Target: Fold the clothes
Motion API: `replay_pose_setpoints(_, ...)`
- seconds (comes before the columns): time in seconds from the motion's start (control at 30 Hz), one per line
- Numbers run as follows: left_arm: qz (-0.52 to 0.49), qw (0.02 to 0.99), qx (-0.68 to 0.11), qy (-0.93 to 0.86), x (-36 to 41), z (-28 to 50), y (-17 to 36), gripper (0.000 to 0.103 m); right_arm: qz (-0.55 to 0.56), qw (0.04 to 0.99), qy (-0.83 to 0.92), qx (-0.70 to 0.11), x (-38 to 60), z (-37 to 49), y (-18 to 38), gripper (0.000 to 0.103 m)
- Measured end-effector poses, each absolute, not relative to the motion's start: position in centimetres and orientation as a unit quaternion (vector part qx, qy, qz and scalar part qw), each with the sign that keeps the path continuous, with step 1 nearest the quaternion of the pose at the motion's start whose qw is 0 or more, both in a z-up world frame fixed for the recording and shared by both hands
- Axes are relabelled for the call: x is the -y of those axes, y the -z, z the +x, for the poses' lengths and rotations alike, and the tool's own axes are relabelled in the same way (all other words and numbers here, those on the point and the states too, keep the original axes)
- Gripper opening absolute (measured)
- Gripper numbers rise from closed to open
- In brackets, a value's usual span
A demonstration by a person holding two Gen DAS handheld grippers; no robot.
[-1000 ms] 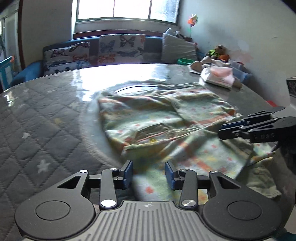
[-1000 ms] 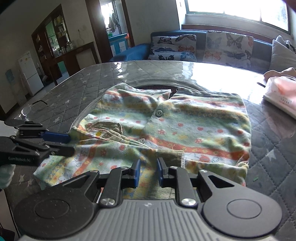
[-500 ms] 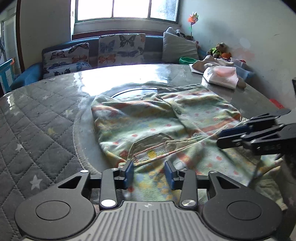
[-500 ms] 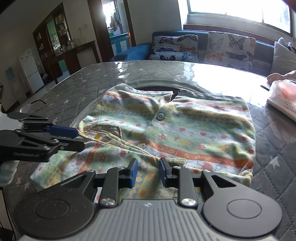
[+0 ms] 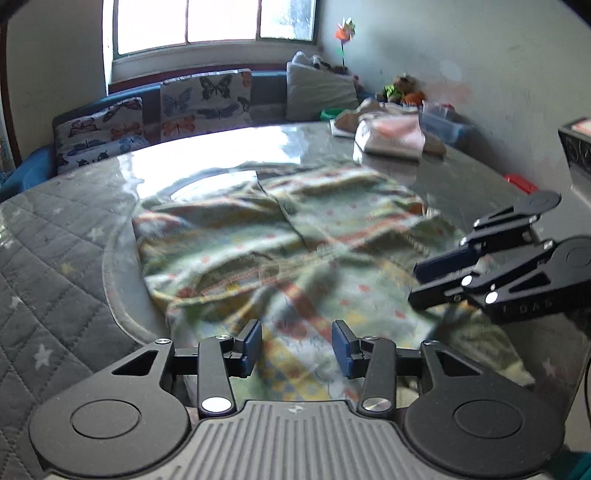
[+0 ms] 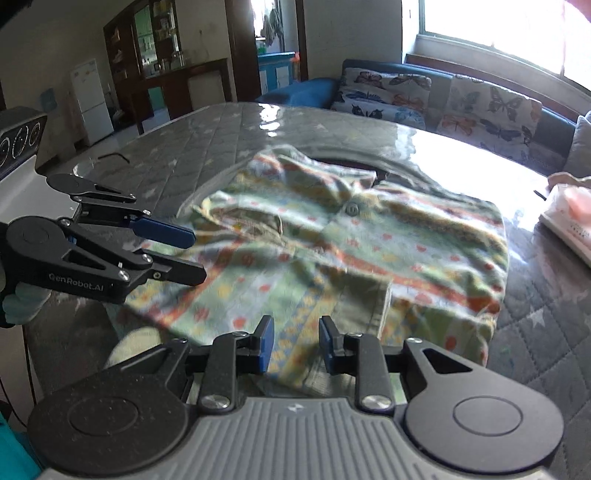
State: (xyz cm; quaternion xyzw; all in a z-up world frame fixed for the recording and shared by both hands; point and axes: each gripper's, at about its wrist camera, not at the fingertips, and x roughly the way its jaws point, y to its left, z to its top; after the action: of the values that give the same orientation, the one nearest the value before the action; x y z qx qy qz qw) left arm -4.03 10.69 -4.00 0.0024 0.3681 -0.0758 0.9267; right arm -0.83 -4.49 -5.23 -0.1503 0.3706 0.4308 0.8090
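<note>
Left gripper (image 5: 296, 341): jaws parted wide, blue pads well apart, nothing pinched between them. The gap looks down on the near hem of the patterned shirt (image 5: 280, 254); whether the fingertips touch the fabric cannot be told (motion blur).

Right gripper (image 6: 293, 341): jaws also parted, somewhat narrower than the left pair, nothing clamped. The shirt's (image 6: 354, 254) near edge runs under and between its blue pads, with a ribbed olive cuff (image 6: 364, 306) just ahead and to the right of the gap.

Each gripper shows in the other's camera. The right gripper (image 5: 430, 284) sits ahead-right of the left jaws, fingers pointing across the shirt with a gap between them. The left gripper (image 6: 192, 254) sits ahead-left of the right jaws, hovering over the shirt's left edge, fingers spread.

The shirt lies spread on the table, ahead of both jaw pairs, partly folded (lower portion doubled over, wrinkled). Green, yellow and orange stripes with small dots; a button (image 6: 351, 209) on the placket sits straight ahead of the right jaws, collar at the far end.

Under it is a grey quilted table cover (image 5: 48, 280) with star print, extending left of the left jaws and right of the right jaws. A pink and white folded pile (image 5: 391, 136) lies far ahead-right of the left jaws, apart from the shirt. Beyond the table is a sofa with butterfly cushions (image 5: 207, 99) under a bright window (image 5: 214, 22).
</note>
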Motion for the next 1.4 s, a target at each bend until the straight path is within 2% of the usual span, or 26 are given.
replay_pose_setpoints(0.13, 0.007, 0.928, -0.366, 0.076, -10.4, -4.7, 3.8, 0.049, -0.150, 0.812, -0.431, -0.365, 5.0, -1.2, 4.9, 0.027)
replay_pose_setpoints(0.23, 0.010, 0.928, -0.364, 0.077, -10.2, -5.2, 3.6, 0.049, -0.150, 0.814, -0.433, -0.358, 5.2, -1.6, 4.6, 0.034)
replay_pose_setpoints(0.47, 0.031, 0.924, -0.373, 0.077, -9.0, -6.0, 4.5, 0.052, -0.161, 0.813, -0.430, -0.358, 5.1, -2.2, 5.3, 0.034)
replay_pose_setpoints(0.6, 0.028, 0.927, -0.368, 0.073, -8.9, -6.2, 3.7, 0.053, -0.163, 0.815, -0.428, -0.355, 5.2, -2.5, 5.6, 0.038)
replay_pose_setpoints(0.7, 0.016, 0.927, -0.366, 0.077, -8.5, -6.8, 2.8, 0.058, -0.162, 0.817, -0.427, -0.352, 5.4, -2.6, 5.5, 0.039)
replay_pose_setpoints(0.77, 0.008, 0.926, -0.368, 0.082, -8.2, -7.3, 2.2, 0.060, -0.162, 0.819, -0.426, -0.349, 5.7, -2.7, 5.1, 0.047)
replay_pose_setpoints(0.83, 0.004, 0.925, -0.370, 0.087, -7.7, -7.9, 1.8, 0.061, -0.169, 0.820, -0.425, -0.343, 6.0, -3.0, 4.8, 0.049)
replay_pose_setpoints(0.93, -0.009, 0.920, -0.381, 0.091, -7.1, -8.4, 1.6, 0.067, -0.181, 0.824, -0.422, -0.332, 6.7, -3.4, 4.3, 0.067)
replay_pose_setpoints(1.0, -0.015, 0.916, -0.390, 0.089, -6.8, -8.7, 1.8, 0.067, -0.190, 0.826, -0.420, -0.324, 7.3, -3.9, 4.0, 0.071)
replay_pose_setpoints(1.03, -0.018, 0.914, -0.396, 0.088, -6.6, -8.9, 1.8, 0.067, -0.193, 0.827, -0.418, -0.322, 7.7, -4.0, 3.9, 0.076)
replay_pose_setpoints(1.13, -0.025, 0.908, -0.409, 0.085, -6.3, -9.5, 2.0, 0.067, -0.204, 0.828, -0.415, -0.316, 8.9, -4.6, 3.9, 0.079)
replay_pose_setpoints(1.33, -0.053, 0.898, -0.429, 0.077, -5.9, -10.1, 2.2, 0.067, -0.229, 0.832, -0.408, -0.299, 11.1, -5.9, 3.8, 0.092)
replay_pose_setpoints(1.4, -0.063, 0.894, -0.438, 0.077, -5.9, -9.9, 2.5, 0.067, -0.240, 0.833, -0.404, -0.293, 11.8, -6.3, 3.9, 0.092)
